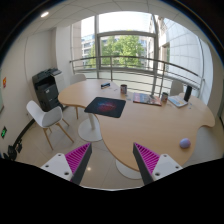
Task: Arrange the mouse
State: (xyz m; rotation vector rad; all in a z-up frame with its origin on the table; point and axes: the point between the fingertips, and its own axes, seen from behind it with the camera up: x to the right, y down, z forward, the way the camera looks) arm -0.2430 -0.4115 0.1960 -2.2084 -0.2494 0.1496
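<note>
Bright daylight floods through the windows [122, 48]; fisheye-warped edges.

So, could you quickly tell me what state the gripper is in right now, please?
Gripper: open, holding nothing; only bare table shows between its fingers, with the mouse pad well beyond them.

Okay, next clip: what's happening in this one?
A handheld gripper is held high over an office table, its fingers open and empty. A dark mouse mat lies on the table well beyond the fingers. A small purple object, possibly the mouse, sits near the table's edge. Nothing is grasped yet.
</note>
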